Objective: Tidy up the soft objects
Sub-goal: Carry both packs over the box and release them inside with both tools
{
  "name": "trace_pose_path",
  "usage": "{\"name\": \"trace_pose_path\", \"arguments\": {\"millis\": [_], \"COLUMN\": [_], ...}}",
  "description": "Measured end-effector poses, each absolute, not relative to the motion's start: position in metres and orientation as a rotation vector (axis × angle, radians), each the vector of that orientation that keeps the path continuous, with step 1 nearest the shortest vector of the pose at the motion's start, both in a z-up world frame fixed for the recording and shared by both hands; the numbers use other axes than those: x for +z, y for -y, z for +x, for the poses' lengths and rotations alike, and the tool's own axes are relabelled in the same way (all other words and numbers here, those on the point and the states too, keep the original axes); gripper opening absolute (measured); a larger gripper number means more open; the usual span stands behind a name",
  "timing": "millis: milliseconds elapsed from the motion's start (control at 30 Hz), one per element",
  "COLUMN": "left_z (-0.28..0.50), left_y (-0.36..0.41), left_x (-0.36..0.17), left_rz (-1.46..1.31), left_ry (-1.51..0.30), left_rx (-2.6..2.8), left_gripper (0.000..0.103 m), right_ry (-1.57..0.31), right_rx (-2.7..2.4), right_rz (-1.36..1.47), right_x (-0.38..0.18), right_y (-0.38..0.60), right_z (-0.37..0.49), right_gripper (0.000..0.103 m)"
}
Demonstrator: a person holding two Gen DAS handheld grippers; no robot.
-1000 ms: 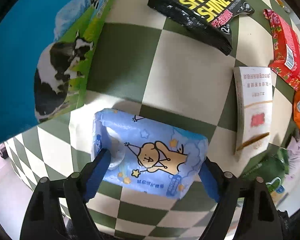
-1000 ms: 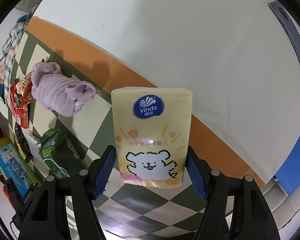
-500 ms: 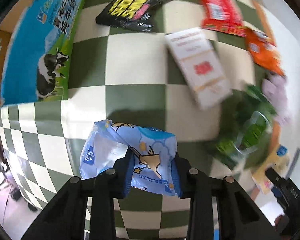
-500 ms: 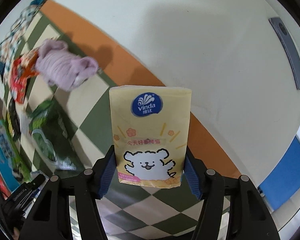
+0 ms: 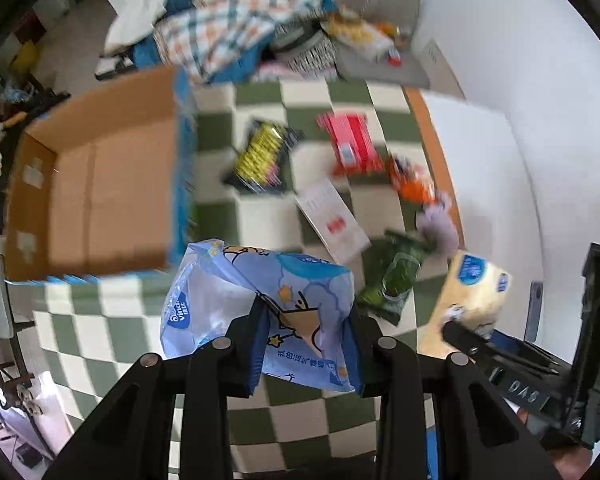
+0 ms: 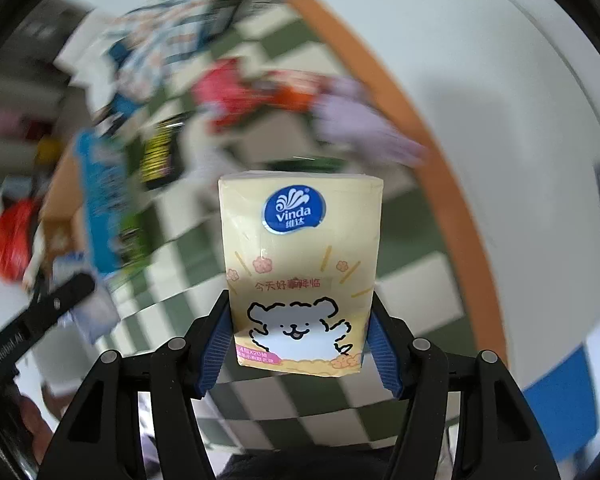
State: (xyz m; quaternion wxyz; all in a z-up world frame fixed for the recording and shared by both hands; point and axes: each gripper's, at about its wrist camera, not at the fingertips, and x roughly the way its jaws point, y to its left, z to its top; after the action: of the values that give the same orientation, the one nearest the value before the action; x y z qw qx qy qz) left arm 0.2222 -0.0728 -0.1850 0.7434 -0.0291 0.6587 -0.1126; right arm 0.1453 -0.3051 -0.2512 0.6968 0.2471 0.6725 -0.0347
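While both grippers carry a load above the green-and-white checkered table, the chief risk is losing one on the way to the box. The left gripper pinches the blue Vinda tissue pack near its right end only, so most of the soft pack sags unsupported to the left; a quick swing could make the slack plastic slip out from between the blue pads. The open cardboard box lies to the far left, and, if it is the goal, the drooping end may catch its near wall when the pack goes over.

The right gripper squeezes the yellow Vinda tissue pack across its bottom edge, holding it upright in the air. The grip is low and the pack tall, so it could tip or twist in the jaws.

The two tools hang close together at the near right, and a collision seems possible if both head for the box at once. On the table between them and the wall lie a black shoe-wipes pack, a red packet, a green pouch and a lilac cloth, which a low pass could sweep.
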Motion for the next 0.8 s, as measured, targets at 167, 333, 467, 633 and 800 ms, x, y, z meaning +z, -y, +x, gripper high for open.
{"name": "trace_pose_path", "arguments": {"millis": [167, 333, 467, 633, 800], "left_z": [0.282, 0.315, 0.349, 0.391, 0.42], "left_y": [0.002, -0.076, -0.132, -0.18, -0.205], "left_x": [-0.148, -0.149, -0.159, -0.201, -0.247], "left_rz": [-0.105, -0.148, -0.156, -0.206, -0.218], "left_ry": [-1.414, -1.434, -1.472, -1.557, -1.626], "left_rx": [-0.18, -0.124, -0.084, -0.082, -0.085], "left_gripper": [0.03, 0.03, 0.03, 0.03, 0.03], "right_ry": [-1.464, -1.438, -1.444, -1.489, -1.542], "right_rx": [0.105, 0.218, 0.265, 0.287, 0.284], "right_rz": [0.455, 0.381, 0.349, 0.318, 0.266], "right_x": [-0.203, -0.175, -0.181, -0.213, -0.266], "right_y": [0.239, 0.153, 0.086, 0.012, -0.041], "right_z": [0.196, 0.244, 0.285, 0.33, 0.371], "right_gripper": [0.065, 0.065, 0.065, 0.065, 0.065]}}
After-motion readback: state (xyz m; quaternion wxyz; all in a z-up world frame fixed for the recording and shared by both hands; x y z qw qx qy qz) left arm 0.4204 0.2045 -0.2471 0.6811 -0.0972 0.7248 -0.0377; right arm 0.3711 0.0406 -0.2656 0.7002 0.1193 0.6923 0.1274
